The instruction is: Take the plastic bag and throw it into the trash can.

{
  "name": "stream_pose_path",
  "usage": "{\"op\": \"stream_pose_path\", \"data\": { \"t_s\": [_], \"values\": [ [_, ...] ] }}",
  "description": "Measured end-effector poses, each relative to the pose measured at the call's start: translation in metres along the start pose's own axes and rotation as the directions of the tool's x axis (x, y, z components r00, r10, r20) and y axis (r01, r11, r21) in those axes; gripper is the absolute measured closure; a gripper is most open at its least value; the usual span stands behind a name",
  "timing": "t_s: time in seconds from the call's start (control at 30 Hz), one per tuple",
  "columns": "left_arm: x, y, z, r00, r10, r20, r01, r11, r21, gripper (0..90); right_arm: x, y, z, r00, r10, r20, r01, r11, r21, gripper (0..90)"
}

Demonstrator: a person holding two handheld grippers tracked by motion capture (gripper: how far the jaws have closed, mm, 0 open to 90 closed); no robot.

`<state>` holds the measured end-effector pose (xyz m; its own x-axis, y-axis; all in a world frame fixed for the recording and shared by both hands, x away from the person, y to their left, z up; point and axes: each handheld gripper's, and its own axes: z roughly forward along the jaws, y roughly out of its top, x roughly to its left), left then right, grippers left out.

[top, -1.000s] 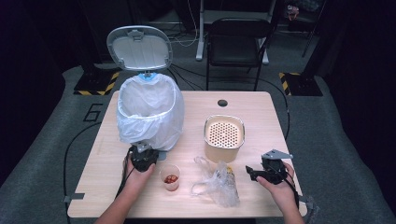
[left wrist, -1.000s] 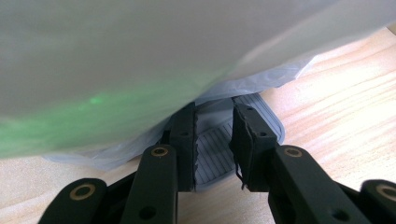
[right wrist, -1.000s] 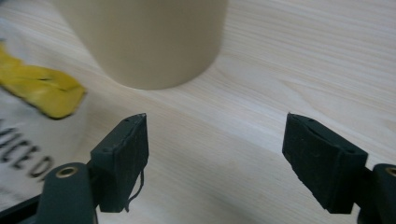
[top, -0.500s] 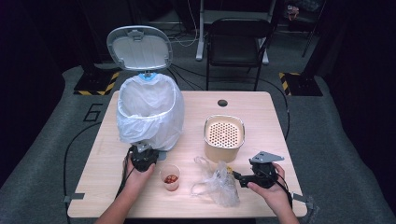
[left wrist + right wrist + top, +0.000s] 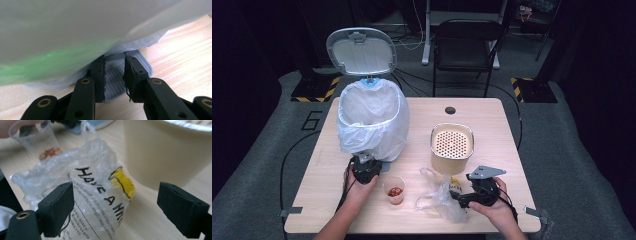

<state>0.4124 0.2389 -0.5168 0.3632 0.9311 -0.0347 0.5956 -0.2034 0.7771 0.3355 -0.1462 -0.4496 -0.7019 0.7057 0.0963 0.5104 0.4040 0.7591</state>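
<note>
Pressing the bin's pedal [image 5: 117,82] with my left claw [image 5: 364,167], jaws drawn in as narrow as they go on it, I have the lid [image 5: 361,51] up. My right claw [image 5: 458,197] has just been opening and now stands wide, the plastic bag [image 5: 95,195] between its jaws but not pinched. So the bin [image 5: 373,120] is ready; gripping the bag and dropping it in is left. Crumpled and clear, with black print and a yellow patch, it lies on the worktop [image 5: 492,125] beside the beige container [image 5: 452,147], near the small cup [image 5: 394,190].
</note>
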Motion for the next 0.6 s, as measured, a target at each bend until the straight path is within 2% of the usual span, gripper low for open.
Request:
{"op": "stream_pose_path", "data": {
  "t_s": [0.07,0.1,0.17,0.4,0.43,0.6],
  "values": [
    [0.0,0.0,0.0,1.0,0.0,0.0,0.0,1.0,0.0,70.6,0.001,-0.001,0.003,1.0,0.005,-0.008,-0.005,1.0,0.006,13.9],
    [0.0,0.0,0.0,1.0,0.001,0.0,-0.001,1.0,0.0,70.5,0.002,-0.004,0.011,0.9998,0.01,-0.019,-0.009,0.9997,0.024,14.1],
    [0.0,0.0,0.0,1.0,0.001,0.0,-0.001,1.0,0.0,70.5,0.003,-0.006,0.017,0.9997,0.004,-0.023,-0.004,0.9997,0.024,14.4],
    [0.0,0.0,0.0,1.0,0.007,0.002,-0.007,0.9999,0.008,70.4,0.006,-0.019,0.039,0.9993,-0.038,-0.005,0.038,0.9952,0.09,14.7],
    [0.0,0.0,0.0,1.0,0.007,0.002,-0.007,0.9999,0.008,70.5,0.007,-0.02,0.041,0.9998,-0.021,-0.002,0.021,0.9948,0.099,14.8],
    [0.0,0.0,-0.001,1.0,0.008,0.004,-0.008,0.9999,0.009,70.5,0.007,-0.025,0.047,0.9988,-0.048,0.004,0.047,0.9945,0.093,17.3]
  ]
}}
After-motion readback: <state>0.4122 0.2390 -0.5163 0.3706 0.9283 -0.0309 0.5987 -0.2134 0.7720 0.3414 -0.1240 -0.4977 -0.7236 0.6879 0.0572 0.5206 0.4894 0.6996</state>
